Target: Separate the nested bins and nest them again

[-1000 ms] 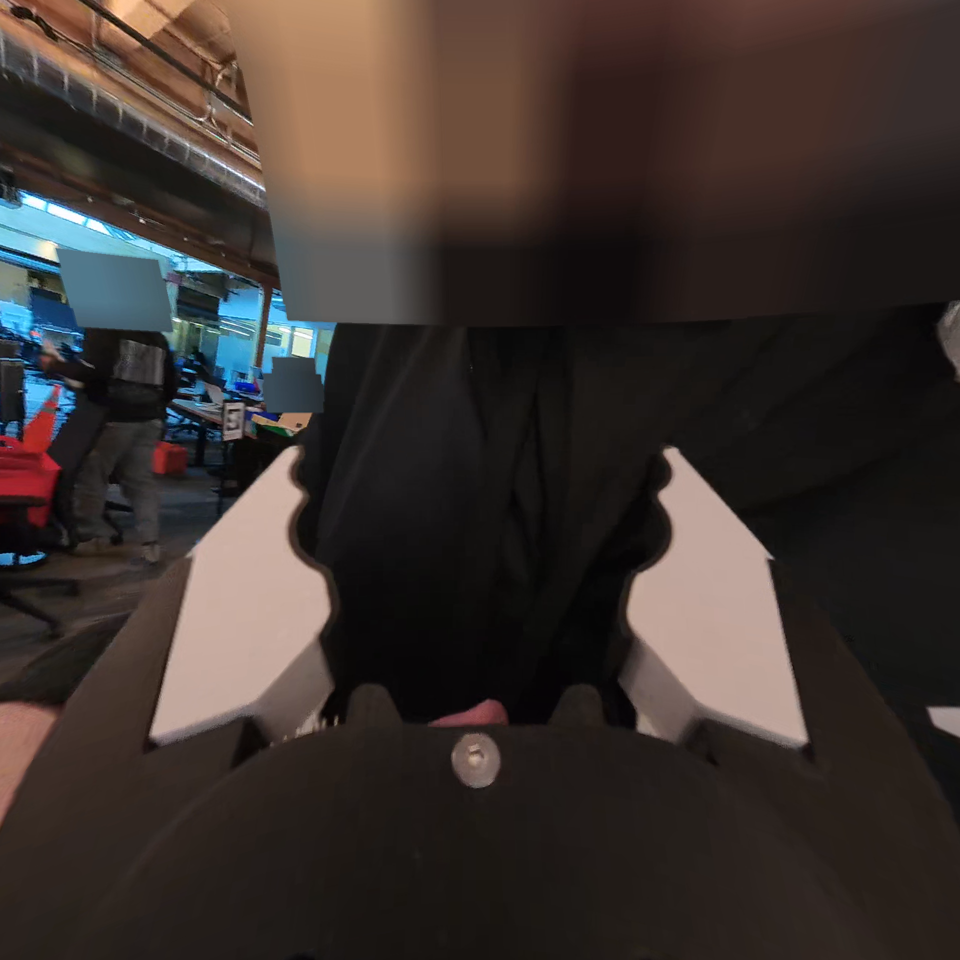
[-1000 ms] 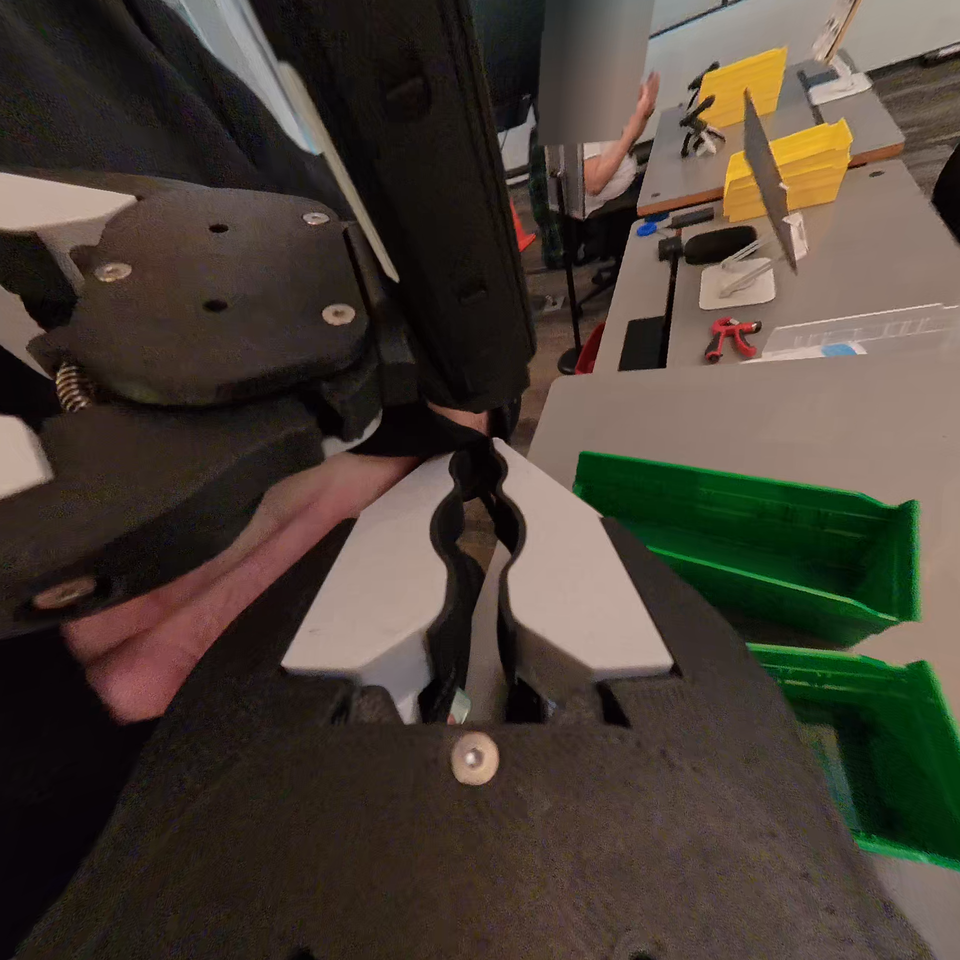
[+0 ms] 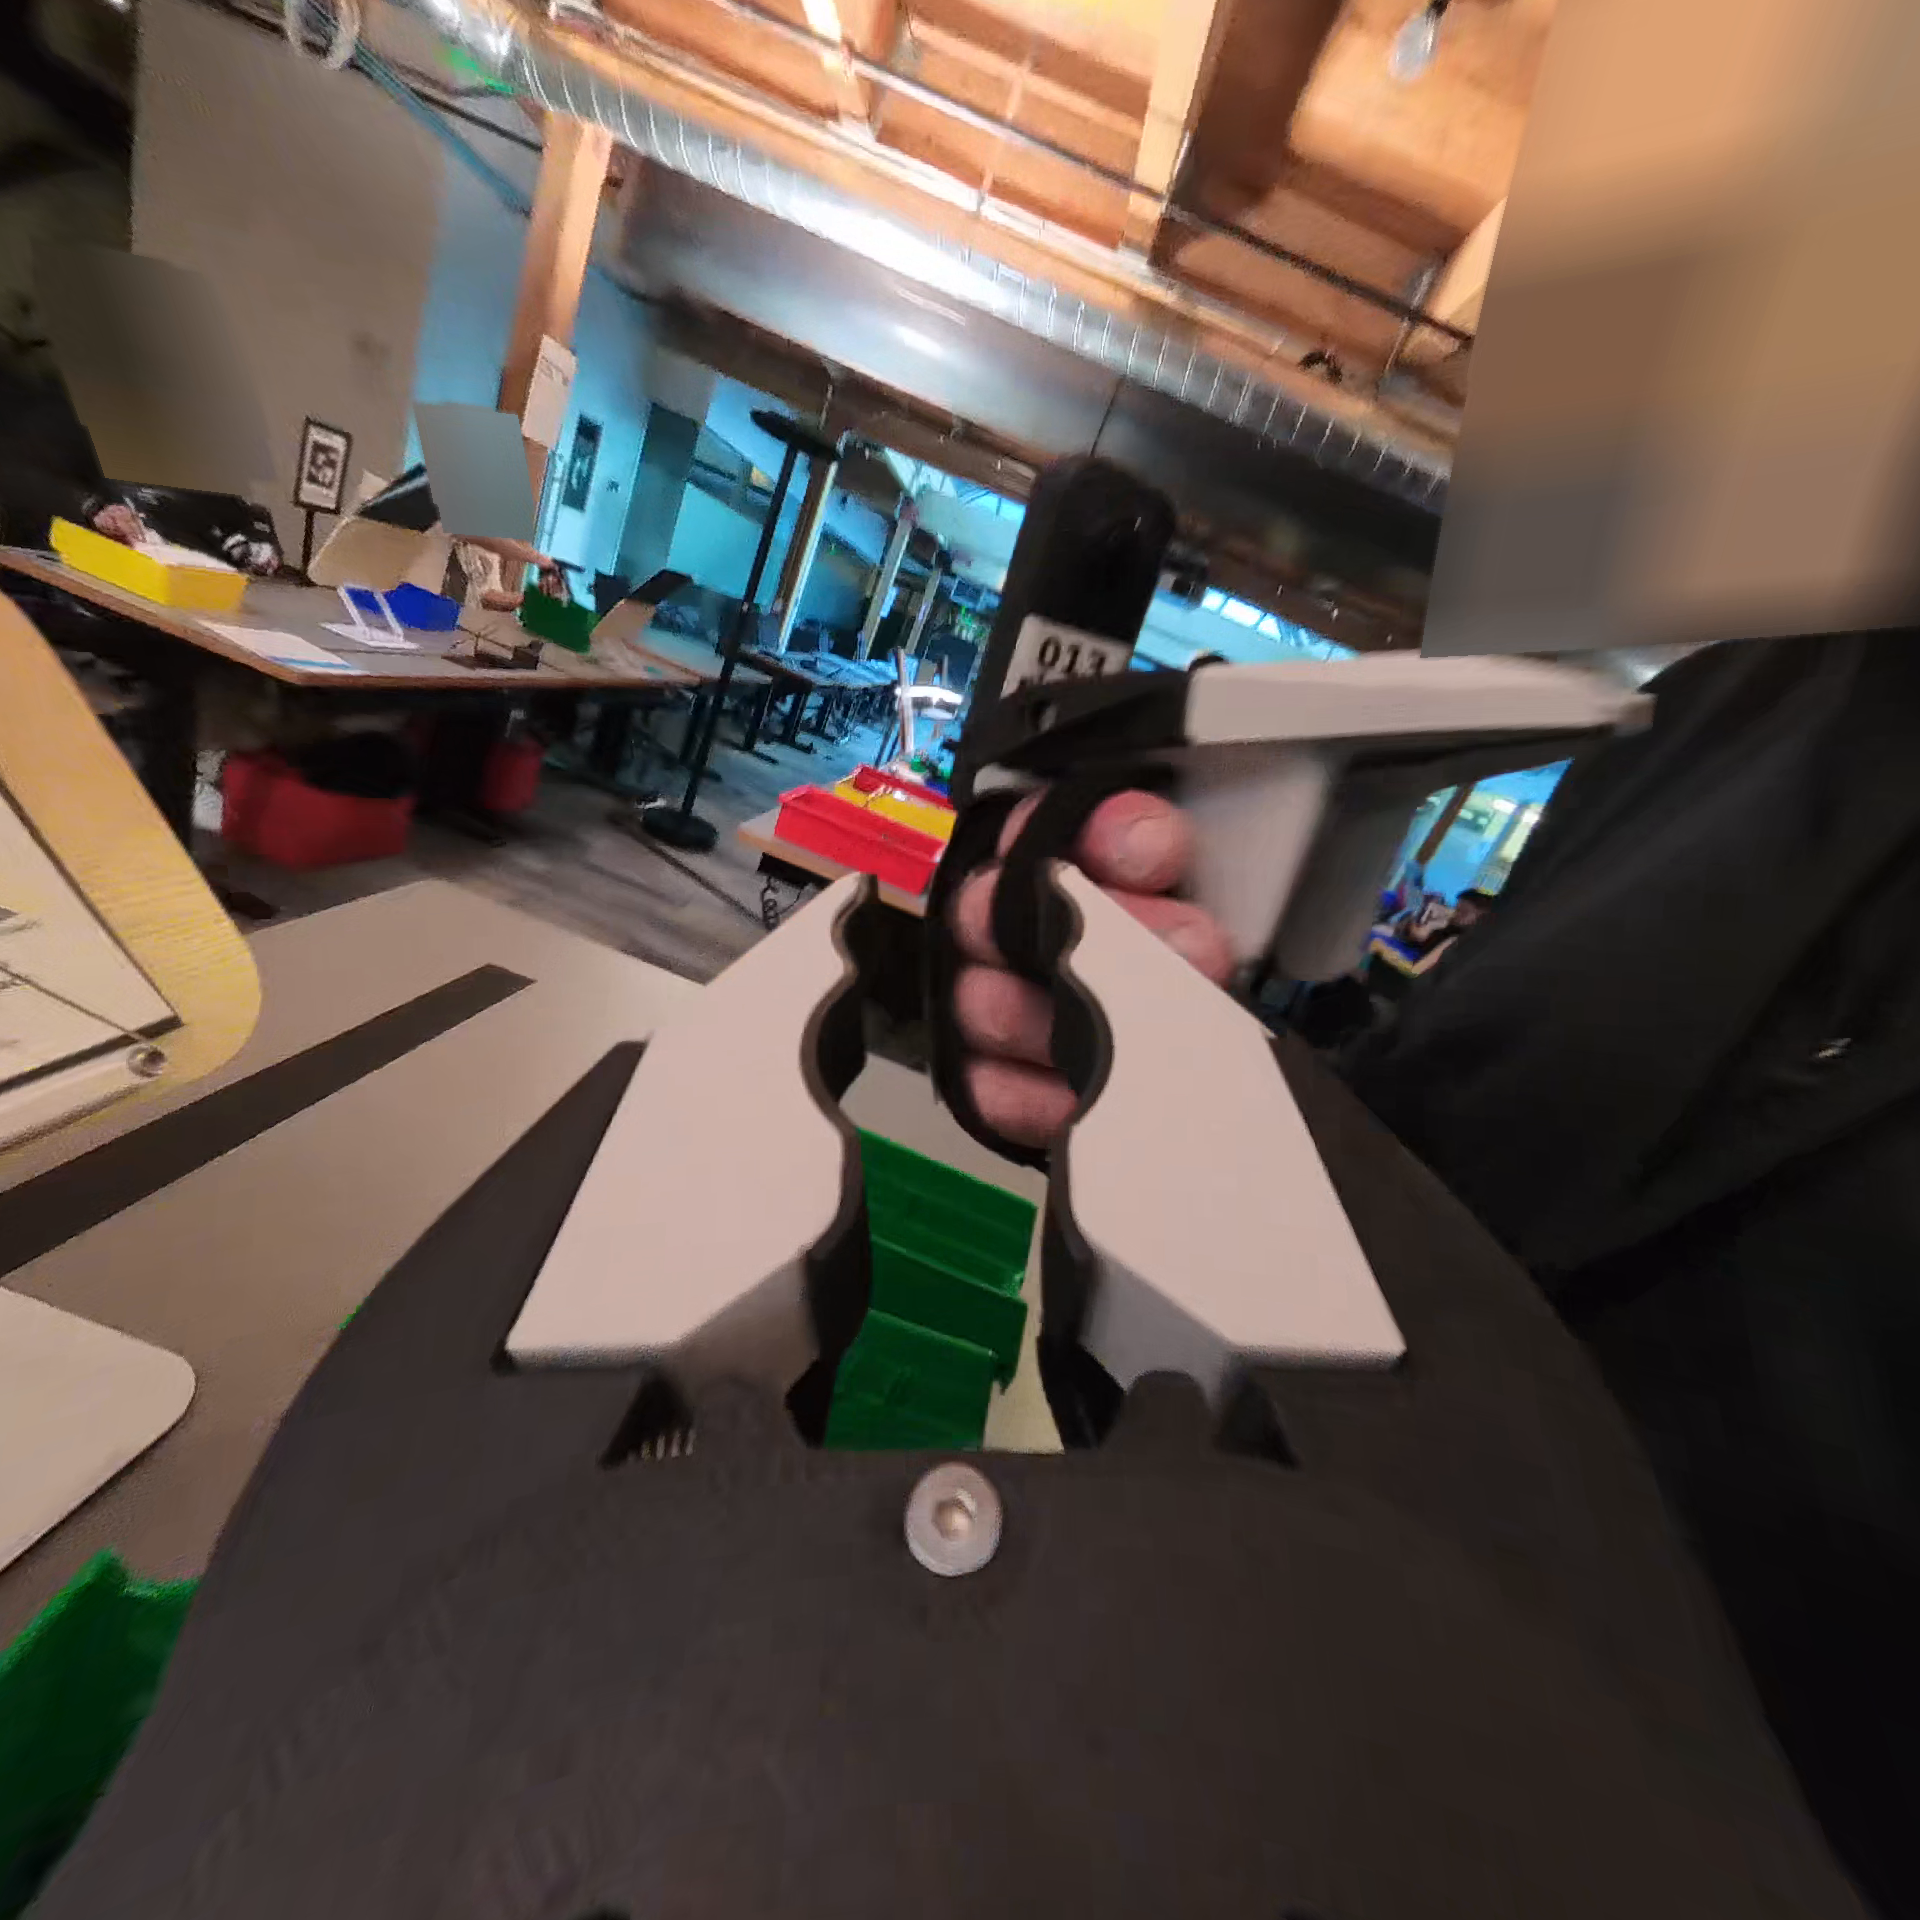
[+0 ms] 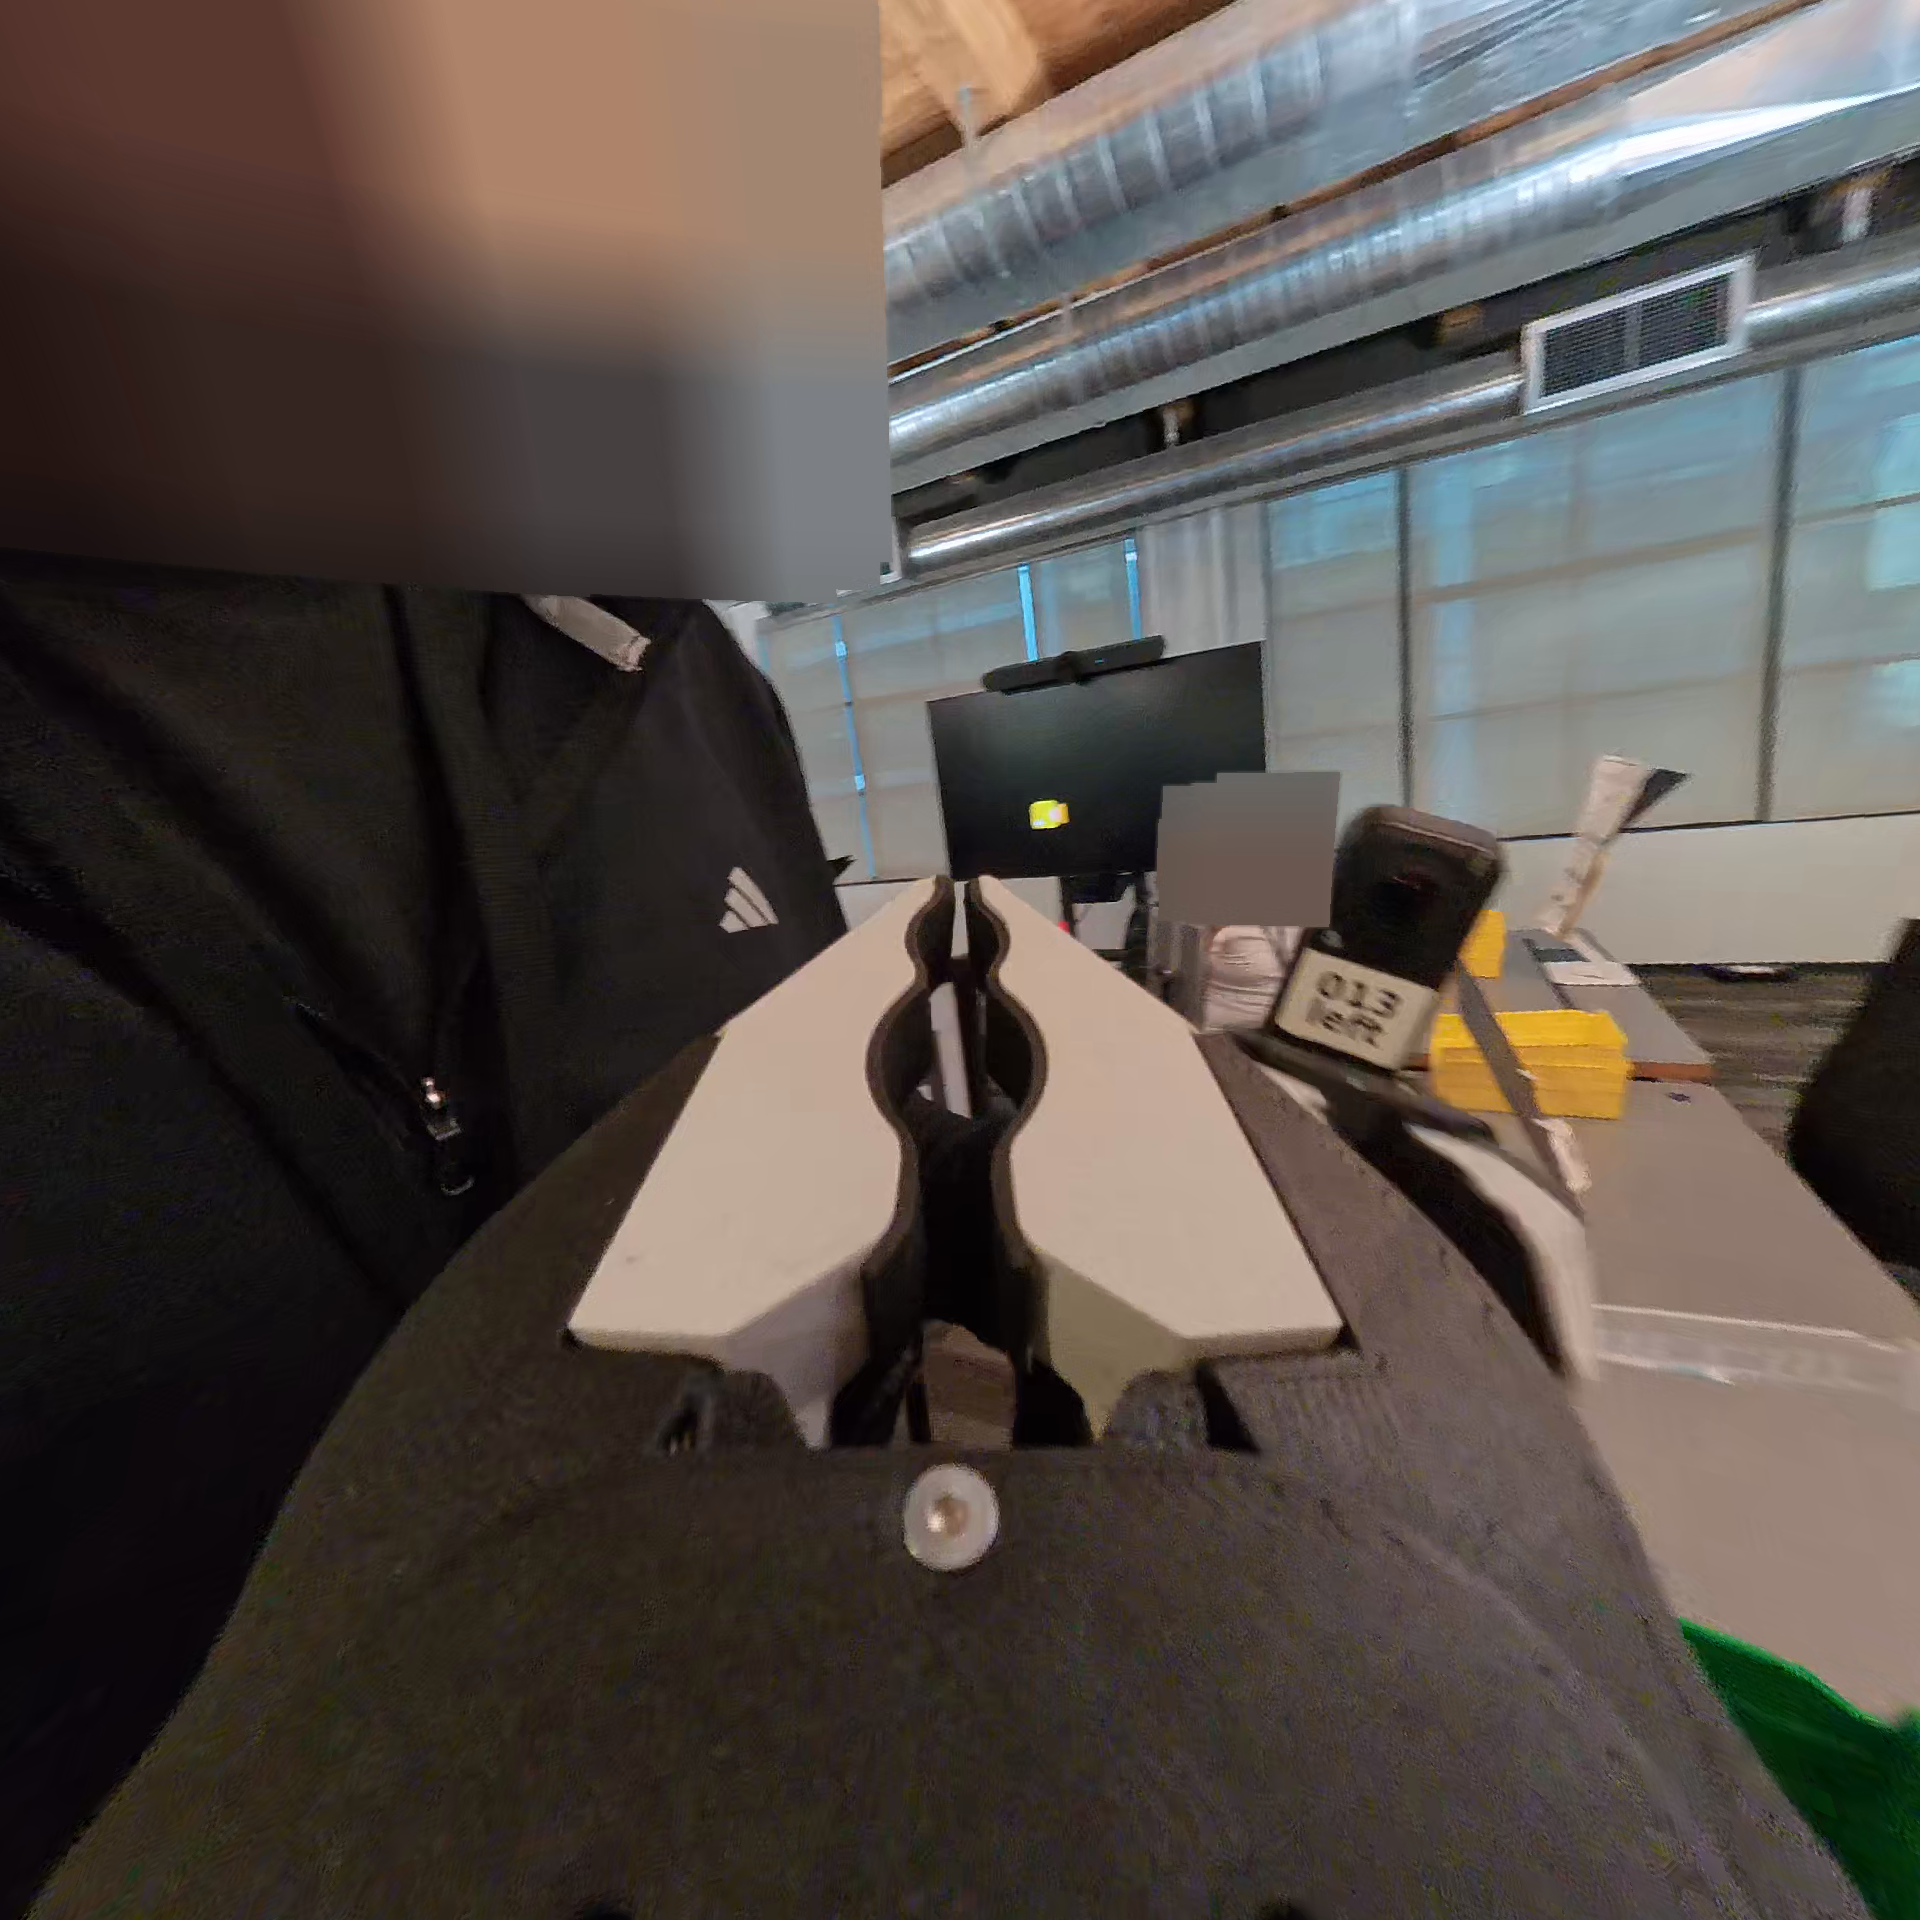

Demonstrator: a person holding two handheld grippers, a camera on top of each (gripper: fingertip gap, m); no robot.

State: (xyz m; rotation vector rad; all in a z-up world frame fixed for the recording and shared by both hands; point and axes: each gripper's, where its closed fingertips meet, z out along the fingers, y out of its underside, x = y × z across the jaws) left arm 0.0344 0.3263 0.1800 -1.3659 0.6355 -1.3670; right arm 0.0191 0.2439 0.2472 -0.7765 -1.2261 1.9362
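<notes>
In the left wrist view the left gripper (image 3: 961,1049) stood with its jaws apart, nothing between them. Through the gap, low in the frame's middle, showed only part of the green bins (image 3: 935,1288) on the grey counter (image 3: 343,1226); another green edge was cut off at the lower left. Beyond, a hand (image 3: 1049,966) gripped the other tool's handle, which bore a white label.

In the right wrist view the right gripper (image 4: 961,925) had its tips nearly together, empty. A green bin corner (image 4: 1808,1787) was cut off at the lower right. A large blur hid the upper left.
</notes>
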